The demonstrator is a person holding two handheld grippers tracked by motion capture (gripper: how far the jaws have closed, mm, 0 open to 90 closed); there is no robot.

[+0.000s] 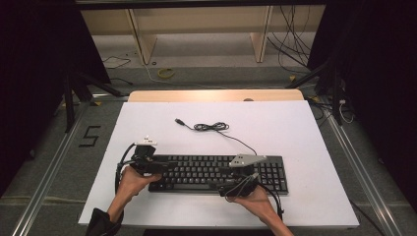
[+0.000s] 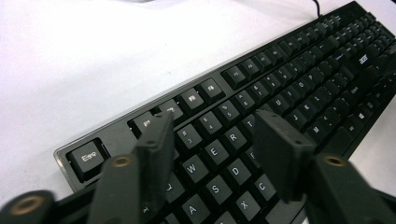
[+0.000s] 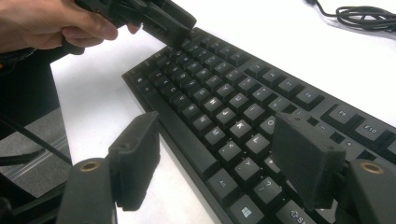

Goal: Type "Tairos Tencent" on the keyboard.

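Note:
A black keyboard [image 1: 211,172] lies on the white table top [image 1: 295,128], near the front edge. My left gripper [image 1: 158,168] hovers over the keyboard's left end. In the left gripper view it [image 2: 217,121] stands open above the letter keys [image 2: 219,154], with nothing between the pads. My right gripper [image 1: 227,189] is at the keyboard's front edge, right of the middle. In the right gripper view it [image 3: 217,123] is open too: one pad hangs off the front edge, the other over the keys [image 3: 243,126]. That view has the left gripper [image 3: 168,23] at the far end.
The keyboard's cable [image 1: 211,127] lies coiled behind it, its plug [image 1: 179,121] loose on the white top. A wooden edge [image 1: 216,95] runs along the table's back. Dark frame legs and floor cables stand beyond.

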